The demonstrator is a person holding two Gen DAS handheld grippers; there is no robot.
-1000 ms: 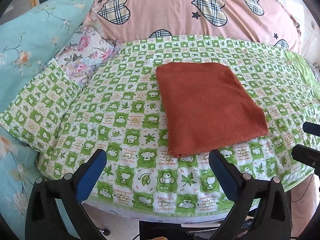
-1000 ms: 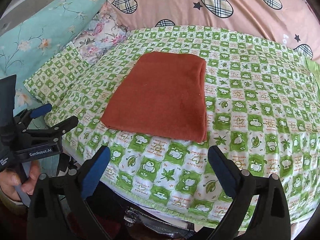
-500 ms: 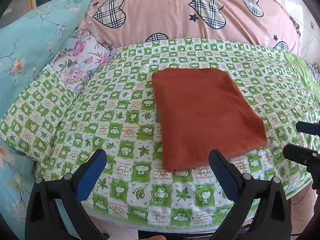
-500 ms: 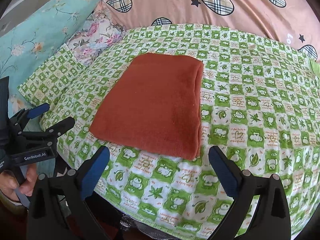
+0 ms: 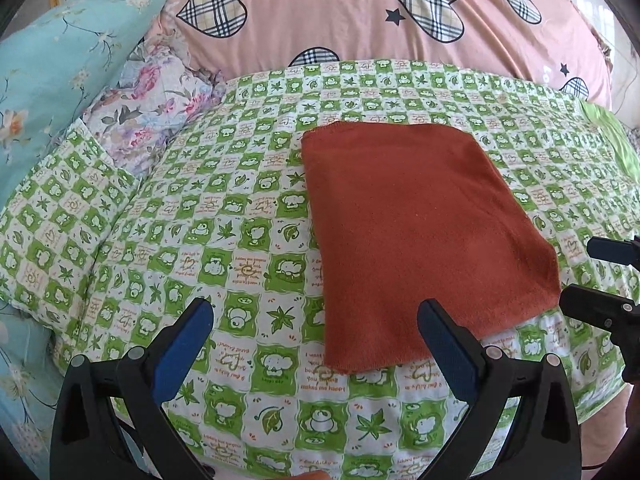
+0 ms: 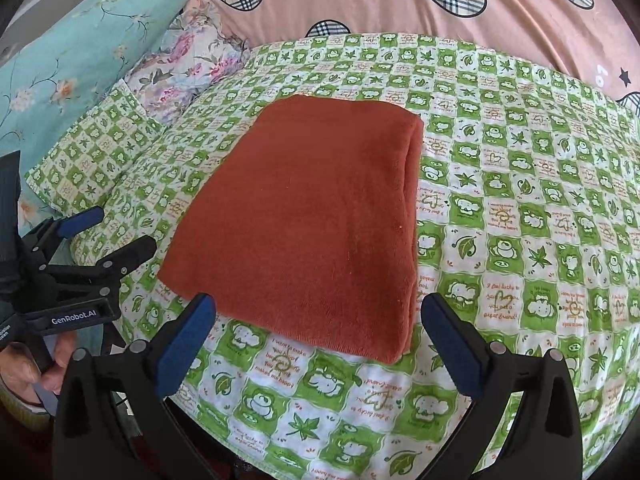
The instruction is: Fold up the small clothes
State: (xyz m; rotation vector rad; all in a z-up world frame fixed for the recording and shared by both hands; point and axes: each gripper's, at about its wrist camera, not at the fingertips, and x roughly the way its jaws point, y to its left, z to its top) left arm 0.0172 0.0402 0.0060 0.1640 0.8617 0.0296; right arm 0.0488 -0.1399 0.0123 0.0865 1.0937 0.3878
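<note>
A rust-orange cloth (image 5: 416, 232) (image 6: 316, 224) lies folded flat in a rectangle on the green-and-white checked bedspread (image 5: 224, 216) (image 6: 520, 216); its doubled fold runs along the right side. My left gripper (image 5: 316, 344) is open, hovering just short of the cloth's near left corner. My right gripper (image 6: 316, 340) is open too, its fingers straddling the cloth's near edge from just in front. Neither holds anything. Each gripper shows at the edge of the other's view, the right gripper (image 5: 600, 276) and the left gripper (image 6: 100, 236).
A pink quilt with plaid hearts (image 5: 360, 20) is heaped behind the cloth. A teal floral pillow (image 5: 52, 64) and a purple floral pillow (image 5: 156, 96) lie at the left. A person's hand (image 6: 36, 376) grips the left tool. The bed's front edge runs just under the grippers.
Both grippers have moved forward toward the cloth, which now looks larger and nearer between the fingers. The cloth itself has not moved, and both grippers stayed open.
</note>
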